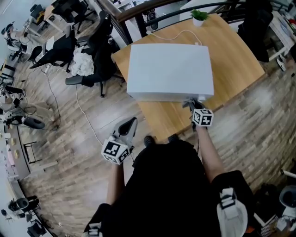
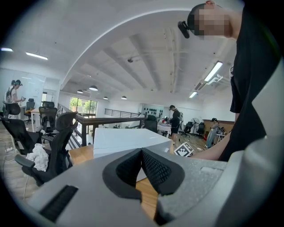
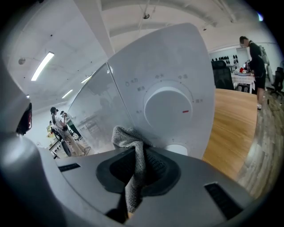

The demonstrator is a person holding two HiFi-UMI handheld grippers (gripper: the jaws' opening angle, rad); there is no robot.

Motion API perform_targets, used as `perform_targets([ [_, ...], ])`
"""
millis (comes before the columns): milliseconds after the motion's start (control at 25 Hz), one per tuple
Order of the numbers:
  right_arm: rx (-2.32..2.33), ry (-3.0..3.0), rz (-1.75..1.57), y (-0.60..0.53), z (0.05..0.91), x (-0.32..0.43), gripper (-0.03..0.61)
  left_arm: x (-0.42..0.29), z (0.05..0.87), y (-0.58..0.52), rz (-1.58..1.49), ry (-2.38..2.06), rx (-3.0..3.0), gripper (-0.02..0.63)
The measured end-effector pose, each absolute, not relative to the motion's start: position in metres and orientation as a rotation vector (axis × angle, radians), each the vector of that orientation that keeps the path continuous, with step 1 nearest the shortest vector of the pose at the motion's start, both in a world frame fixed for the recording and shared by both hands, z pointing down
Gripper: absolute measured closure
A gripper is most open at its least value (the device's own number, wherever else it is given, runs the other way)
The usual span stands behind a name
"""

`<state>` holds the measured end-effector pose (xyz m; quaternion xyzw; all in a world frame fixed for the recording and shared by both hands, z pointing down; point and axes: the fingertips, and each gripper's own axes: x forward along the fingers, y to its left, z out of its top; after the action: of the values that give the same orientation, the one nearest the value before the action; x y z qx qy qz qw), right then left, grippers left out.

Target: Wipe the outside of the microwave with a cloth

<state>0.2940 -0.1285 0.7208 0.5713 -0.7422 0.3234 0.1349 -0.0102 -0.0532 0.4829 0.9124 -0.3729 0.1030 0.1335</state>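
Note:
The white microwave (image 1: 169,70) stands on a wooden table (image 1: 231,51). In the right gripper view its front fills the frame: a glass door (image 3: 95,115) on the left and a control panel with a round dial (image 3: 167,105) on the right. My right gripper (image 3: 138,156) is shut on a grey cloth (image 3: 131,146), whose bunched top touches the lower front by the door edge. In the head view that gripper (image 1: 193,105) sits at the microwave's near right corner. My left gripper (image 1: 130,126) hangs off the table's left edge, jaws shut and empty, with the microwave (image 2: 120,138) beyond its tips (image 2: 142,153).
A small potted plant (image 1: 199,16) and a white cable (image 1: 178,33) lie at the table's far side. Black office chairs (image 1: 99,51) stand left of the table beside a railing (image 1: 138,11). Other people (image 2: 175,119) are far off in the room.

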Motion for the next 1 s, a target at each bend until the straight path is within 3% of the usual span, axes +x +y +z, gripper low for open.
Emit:
perform_targets([
  [1000, 1.609, -2.115, 0.933, -0.137, 0.731, 0.254, 0.558, -0.055, 0.490, -0.050, 0.279, -1.158, 2.603, 0.612],
])
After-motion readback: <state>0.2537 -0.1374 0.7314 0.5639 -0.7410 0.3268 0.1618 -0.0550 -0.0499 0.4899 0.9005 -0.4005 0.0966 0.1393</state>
